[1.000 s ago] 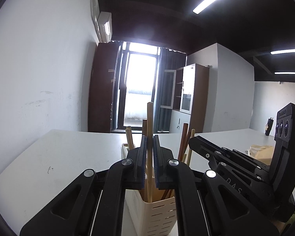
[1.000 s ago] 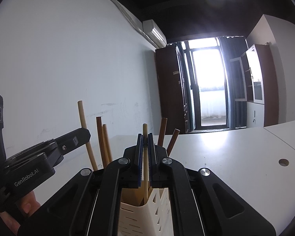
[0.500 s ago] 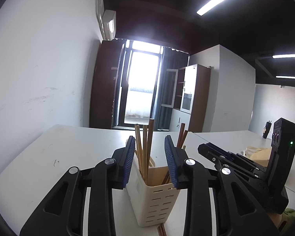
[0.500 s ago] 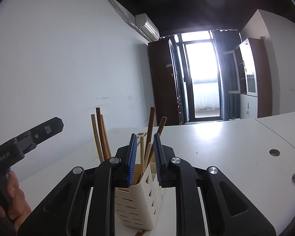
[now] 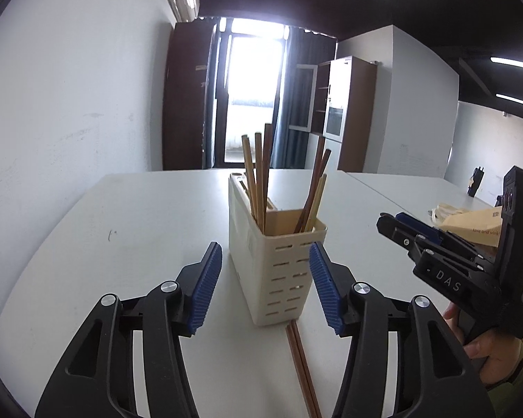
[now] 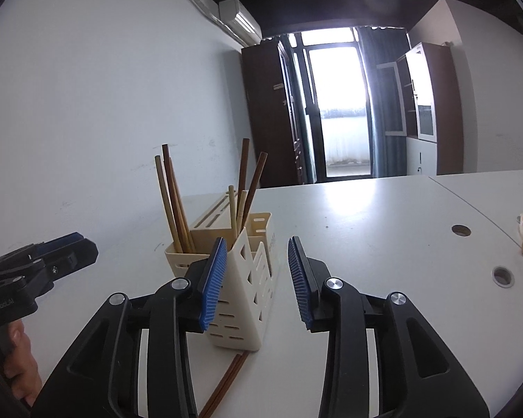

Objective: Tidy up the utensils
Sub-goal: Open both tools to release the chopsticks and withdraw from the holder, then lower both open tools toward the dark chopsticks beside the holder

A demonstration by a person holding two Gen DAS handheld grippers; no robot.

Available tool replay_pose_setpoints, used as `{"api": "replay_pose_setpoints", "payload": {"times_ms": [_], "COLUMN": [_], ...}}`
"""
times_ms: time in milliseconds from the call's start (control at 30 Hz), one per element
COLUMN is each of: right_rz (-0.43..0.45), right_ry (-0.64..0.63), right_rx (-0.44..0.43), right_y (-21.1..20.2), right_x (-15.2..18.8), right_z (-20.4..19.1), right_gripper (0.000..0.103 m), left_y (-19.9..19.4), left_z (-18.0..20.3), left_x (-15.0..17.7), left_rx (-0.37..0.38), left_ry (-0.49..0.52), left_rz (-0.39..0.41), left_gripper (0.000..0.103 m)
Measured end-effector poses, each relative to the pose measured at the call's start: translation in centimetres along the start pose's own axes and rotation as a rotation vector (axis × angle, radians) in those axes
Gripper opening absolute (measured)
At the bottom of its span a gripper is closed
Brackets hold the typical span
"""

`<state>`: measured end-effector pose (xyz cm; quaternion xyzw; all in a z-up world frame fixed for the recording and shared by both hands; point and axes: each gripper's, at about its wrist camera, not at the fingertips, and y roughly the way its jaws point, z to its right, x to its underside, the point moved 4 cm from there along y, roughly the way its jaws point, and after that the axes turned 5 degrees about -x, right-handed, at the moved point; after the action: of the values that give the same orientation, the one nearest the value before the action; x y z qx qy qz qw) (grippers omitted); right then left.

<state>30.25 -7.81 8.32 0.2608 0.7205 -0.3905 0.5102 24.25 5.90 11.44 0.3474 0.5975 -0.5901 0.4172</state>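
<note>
A cream slotted utensil holder (image 5: 277,264) stands on the white table (image 5: 122,230) and holds several wooden chopsticks (image 5: 259,177). It also shows in the right wrist view (image 6: 242,278) with its chopsticks (image 6: 172,202). A pair of dark brown chopsticks (image 5: 301,365) lies flat on the table in front of the holder, also in the right wrist view (image 6: 226,383). My left gripper (image 5: 265,282) is open and empty, just short of the holder. My right gripper (image 6: 256,278) is open and empty, beside the holder.
A brown paper bag (image 5: 477,223) and a white bag lie at the table's right. The table has round cable holes (image 6: 461,230). A white wall runs along the left side. Cabinets and a bright glass door stand at the back.
Both grippers let go of a chopstick into the holder, opened wide, and pulled back and down from it.
</note>
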Motion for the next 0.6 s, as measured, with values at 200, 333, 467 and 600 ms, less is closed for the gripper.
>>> {"api": "replay_pose_setpoints", "payload": {"times_ms": [200, 333, 467, 600], "right_rz": [-0.066, -0.132, -0.245, -0.381], "right_ry": [-0.007, -0.01, 0.002, 0.044], "right_rx": [0.009, 0.014, 0.015, 0.013], "right_y": [-0.6, -0.5, 0.9, 3.2], "right_x": [1.5, 3.2, 5.0, 7.1], "right_z": [-1.3, -1.6, -1.8, -1.1], "right_gripper": [0.051, 0.054, 0.057, 0.059], "left_y": [-0.5, -0.9, -0.6, 0.0], "left_z": [-1.2, -1.1, -1.3, -2.1], "left_x": [2.1, 3.5, 4.8, 5.8], "left_rx": [0.0, 0.015, 0.014, 0.016], "left_ry": [-0.017, 0.002, 0.011, -0.01], "left_rz": [-0.059, -0.097, -0.139, -0.185], "left_gripper": [0.059, 0.063, 0.067, 0.068]}}
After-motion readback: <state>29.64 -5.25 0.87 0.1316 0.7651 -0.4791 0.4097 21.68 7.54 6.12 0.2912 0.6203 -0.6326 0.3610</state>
